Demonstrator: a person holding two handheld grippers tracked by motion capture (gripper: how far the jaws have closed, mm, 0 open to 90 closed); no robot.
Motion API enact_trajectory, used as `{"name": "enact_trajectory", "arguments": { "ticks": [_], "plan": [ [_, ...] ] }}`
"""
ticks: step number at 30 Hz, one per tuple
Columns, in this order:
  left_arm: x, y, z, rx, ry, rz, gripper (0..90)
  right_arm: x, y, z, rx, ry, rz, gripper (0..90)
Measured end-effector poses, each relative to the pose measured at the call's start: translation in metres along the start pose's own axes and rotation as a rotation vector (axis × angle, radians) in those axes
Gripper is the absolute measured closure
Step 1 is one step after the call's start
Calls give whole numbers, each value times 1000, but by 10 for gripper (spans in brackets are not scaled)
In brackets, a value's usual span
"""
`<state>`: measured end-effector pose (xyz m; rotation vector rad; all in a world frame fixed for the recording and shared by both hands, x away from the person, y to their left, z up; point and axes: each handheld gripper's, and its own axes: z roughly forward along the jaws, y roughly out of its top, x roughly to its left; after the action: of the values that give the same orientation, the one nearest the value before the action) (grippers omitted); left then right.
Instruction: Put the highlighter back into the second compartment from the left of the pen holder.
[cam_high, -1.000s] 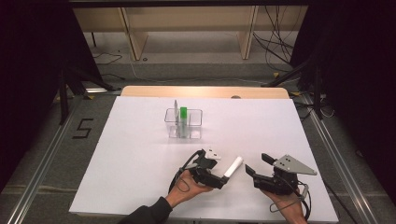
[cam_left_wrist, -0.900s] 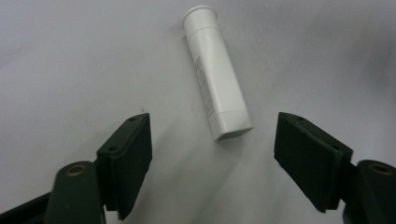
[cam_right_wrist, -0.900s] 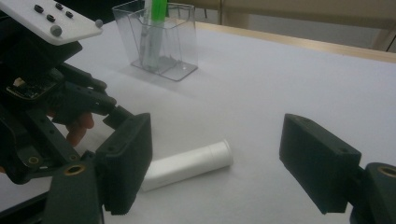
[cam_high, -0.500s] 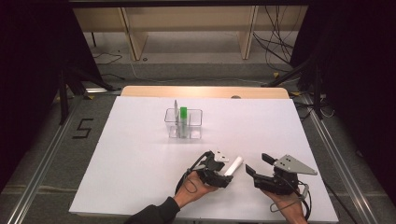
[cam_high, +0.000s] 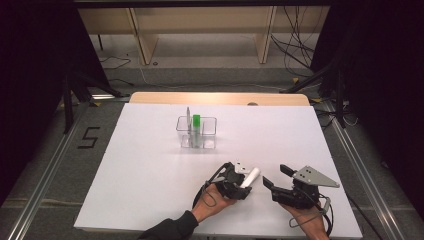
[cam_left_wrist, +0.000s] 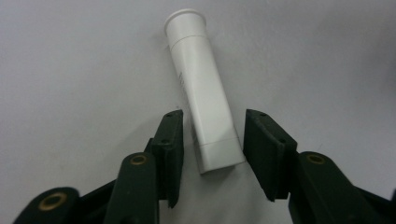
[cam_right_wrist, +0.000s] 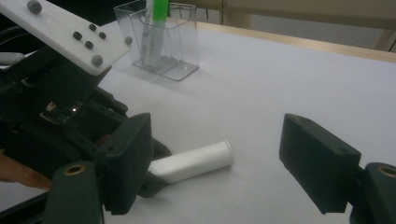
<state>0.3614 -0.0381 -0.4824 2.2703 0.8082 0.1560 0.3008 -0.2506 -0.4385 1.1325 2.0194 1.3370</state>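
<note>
Here the white plastic tube (cam_left_wrist: 203, 95) lies flat on the white table (cam_high: 150, 165), its crimped end between the left gripper (cam_left_wrist: 212, 144) jaws — just closing, pads not yet pressed. The right gripper (cam_high: 274, 181) is held agape nearby. Centring is advised before clamping — the tube may roll.

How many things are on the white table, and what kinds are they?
White tubes: 1, the white tube lying between the left tongs
Clear holders: 1, the clear holder
Green-capped markers: 1, the green-capped marker standing in the holder
Thin grey pens: 1, the thin grey pen standing in the holder
Tongs: 2, left and right tongs
Total: 6
</note>
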Motion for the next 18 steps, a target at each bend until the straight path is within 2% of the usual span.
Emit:
{"name": "enact_trajectory", "arguments": {
  "ticks": [3,6,9,18],
  "plan": [
    [0,1,0,4,4,-3,640,0,0,0,0,1,0,267],
    [-2,1,-1,7,15,12,702,0,0,0,0,2,0,267],
    [-3,1,-1,20,10,13,708,0,0,0,0,1,0,267],
    [1,4,-7,3,-18,2,711,-1,0,0,0,0,2,267]
  ]
}}
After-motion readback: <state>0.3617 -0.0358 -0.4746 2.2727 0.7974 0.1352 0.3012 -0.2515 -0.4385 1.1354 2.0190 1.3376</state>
